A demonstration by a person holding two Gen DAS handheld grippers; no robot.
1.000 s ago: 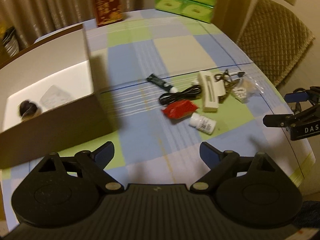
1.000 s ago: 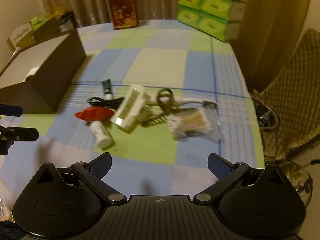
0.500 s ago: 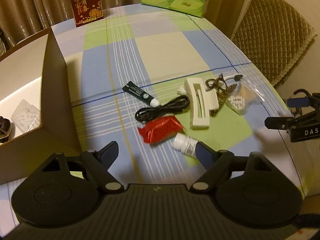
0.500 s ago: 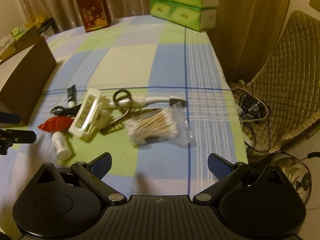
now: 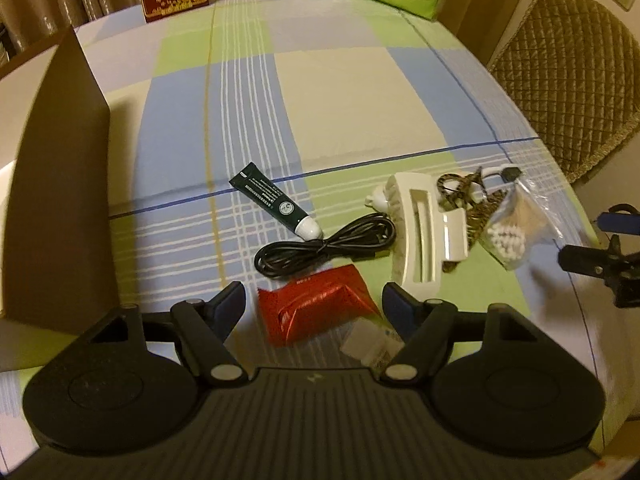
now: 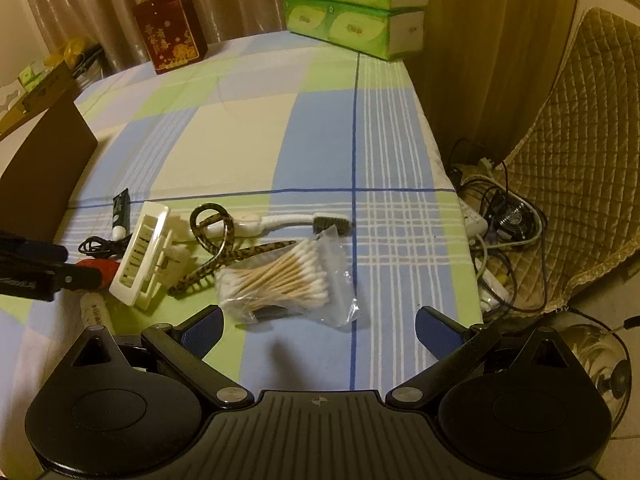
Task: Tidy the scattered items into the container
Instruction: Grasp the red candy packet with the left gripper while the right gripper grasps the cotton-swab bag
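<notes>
Checked tablecloth: scattered items await transfer to the cardboard box [image 5: 60, 184] at the tabletop's left edge.
Left wrist view: left gripper [image 5: 312, 304], empty, jaws closing around the red packet [image 5: 320, 308] near the front edge; the white bottle [image 5: 370, 342] beside it may be nudged or pinched. Right wrist view: right gripper [image 6: 318, 328], released wide, empty, hovers above the cotton swab bag [image 6: 288, 276]; slippery film may slide.
</notes>
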